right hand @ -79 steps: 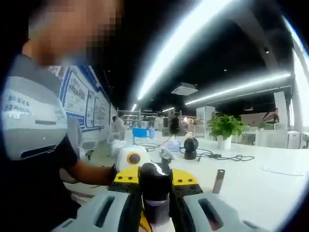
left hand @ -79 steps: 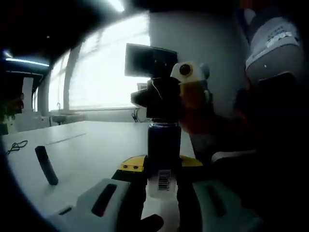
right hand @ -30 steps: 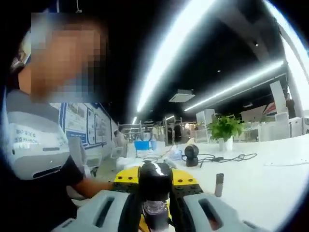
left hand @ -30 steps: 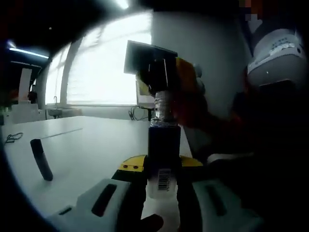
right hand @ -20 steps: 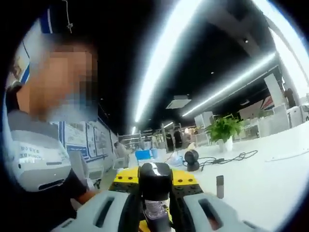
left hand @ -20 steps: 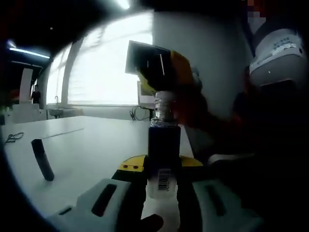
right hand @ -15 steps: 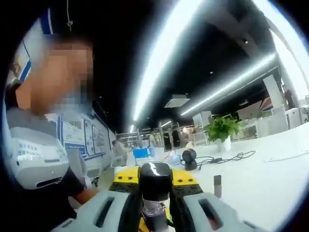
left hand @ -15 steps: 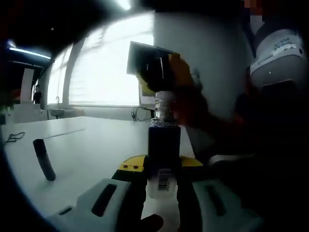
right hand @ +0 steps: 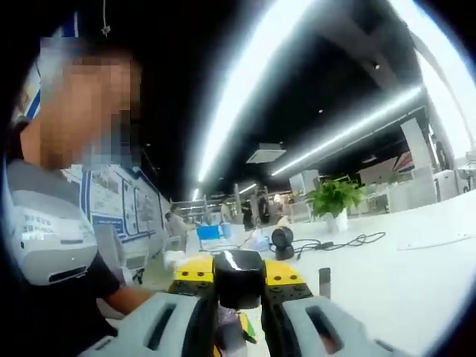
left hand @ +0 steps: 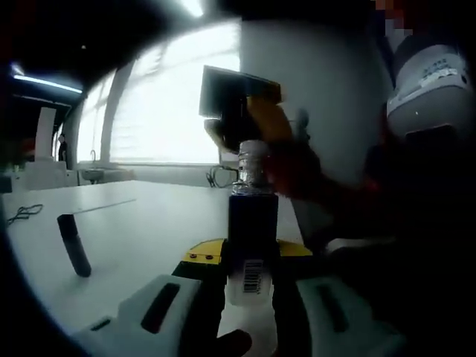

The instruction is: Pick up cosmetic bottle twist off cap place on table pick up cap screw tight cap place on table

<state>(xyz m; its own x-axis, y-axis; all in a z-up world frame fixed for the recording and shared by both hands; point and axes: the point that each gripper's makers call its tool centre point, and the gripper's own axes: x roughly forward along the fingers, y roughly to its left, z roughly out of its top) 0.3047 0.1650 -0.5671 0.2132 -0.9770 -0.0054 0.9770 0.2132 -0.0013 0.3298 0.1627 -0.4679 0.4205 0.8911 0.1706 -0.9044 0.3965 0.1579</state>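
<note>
While left claw (left hand: 249, 297) grips barcoded bottle (left hand: 251, 238), right claw (right hand: 238, 312) clamps cap (right hand: 238, 277), txt unreadable

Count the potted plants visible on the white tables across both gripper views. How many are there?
1. A green potted plant stands on the far white table in the right gripper view, behind a black cable. Others may be hidden.

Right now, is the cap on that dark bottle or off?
Off. The bottle shows its bare threaded neck, and the black cap sits apart in the right gripper.
</note>
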